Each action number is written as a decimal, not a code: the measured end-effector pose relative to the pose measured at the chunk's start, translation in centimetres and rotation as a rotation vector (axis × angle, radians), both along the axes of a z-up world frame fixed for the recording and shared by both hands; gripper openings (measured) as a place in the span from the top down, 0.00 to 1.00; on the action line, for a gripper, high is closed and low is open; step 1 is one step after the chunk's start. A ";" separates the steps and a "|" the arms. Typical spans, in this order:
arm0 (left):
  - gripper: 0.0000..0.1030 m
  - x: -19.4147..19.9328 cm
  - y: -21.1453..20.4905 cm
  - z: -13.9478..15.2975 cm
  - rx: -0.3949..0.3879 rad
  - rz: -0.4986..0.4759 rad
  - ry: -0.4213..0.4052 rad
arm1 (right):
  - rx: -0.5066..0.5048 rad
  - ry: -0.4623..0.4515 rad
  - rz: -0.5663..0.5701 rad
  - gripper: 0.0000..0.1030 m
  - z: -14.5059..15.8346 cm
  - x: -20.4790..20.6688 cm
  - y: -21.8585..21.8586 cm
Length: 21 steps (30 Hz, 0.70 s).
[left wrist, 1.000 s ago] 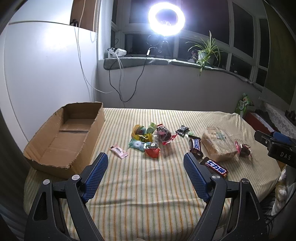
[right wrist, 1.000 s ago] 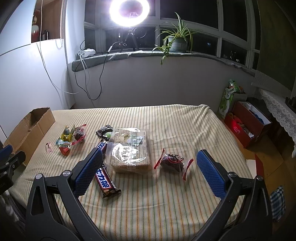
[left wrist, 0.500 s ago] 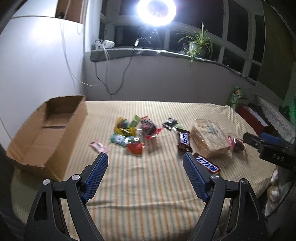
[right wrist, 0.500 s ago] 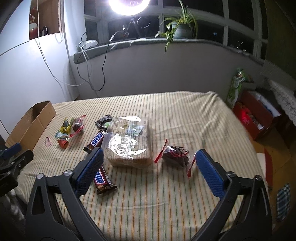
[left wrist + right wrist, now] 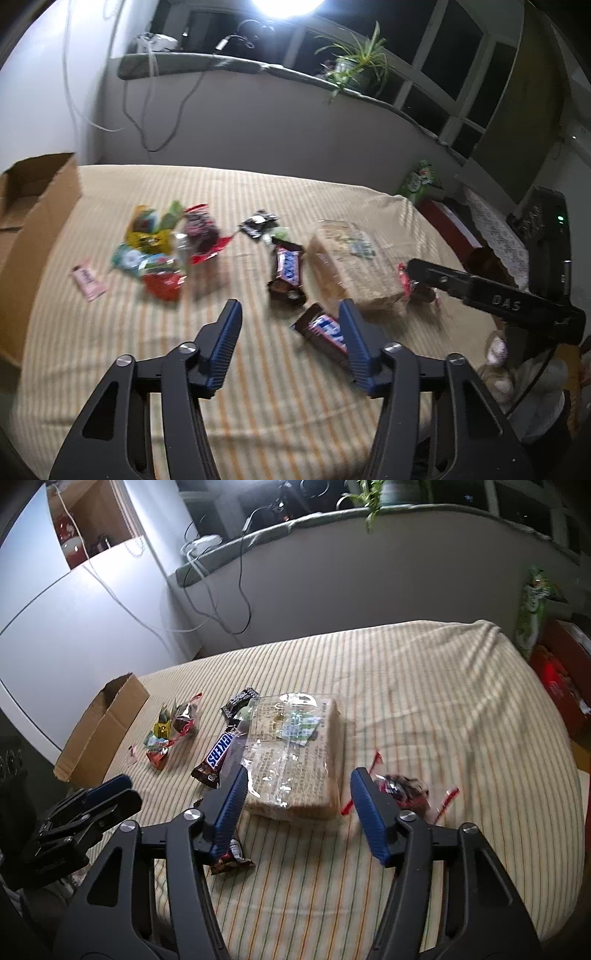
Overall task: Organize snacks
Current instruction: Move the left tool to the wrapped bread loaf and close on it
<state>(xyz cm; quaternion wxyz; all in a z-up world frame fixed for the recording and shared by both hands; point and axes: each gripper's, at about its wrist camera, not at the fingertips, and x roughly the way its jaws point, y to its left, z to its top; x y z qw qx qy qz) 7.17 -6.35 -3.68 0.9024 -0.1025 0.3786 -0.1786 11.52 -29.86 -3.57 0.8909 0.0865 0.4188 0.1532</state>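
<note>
Snacks lie on a striped cloth. A wrapped bread pack (image 5: 295, 753) shows between the fingers of my right gripper (image 5: 299, 775), whose jaws are closing above its near end; I see no pad pressing on it. A red-wrapped dark snack (image 5: 402, 792) lies just right of that gripper. My left gripper (image 5: 290, 310) hovers with closing jaws and nothing gripped. One Snickers bar (image 5: 286, 271) lies ahead of it and another (image 5: 325, 332) sits partly under its right finger. A pile of small sweets (image 5: 159, 243) and a pink packet (image 5: 88, 280) lie further left.
An open cardboard box (image 5: 37, 221) stands at the table's left end. A small black packet (image 5: 258, 223) lies behind the bars. Right of the table, low down, are a red box (image 5: 557, 672) and a green bag (image 5: 532, 602). Cables hang from the window ledge (image 5: 236, 66).
Both grippers have tipped downward and moved closer to the snacks. Their jaws have narrowed from wide open to about half. The right gripper now frames the bread pack.
</note>
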 end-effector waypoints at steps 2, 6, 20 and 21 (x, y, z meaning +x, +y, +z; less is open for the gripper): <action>0.52 0.7 -0.6 -0.1 -0.030 -0.025 0.015 | 0.016 0.029 0.021 0.42 -0.3 1.1 0.0; 0.54 1.9 -1.8 -0.4 -0.076 -0.065 0.045 | 0.079 0.102 0.059 0.47 -1.3 3.2 -0.2; 0.61 5.3 -4.1 -2.2 -0.124 -0.149 0.140 | 0.074 0.220 0.086 0.47 -3.8 6.9 0.1; 0.61 5.5 -4.3 -2.3 -0.123 -0.154 0.144 | 0.073 0.223 0.088 0.47 -3.8 7.0 0.2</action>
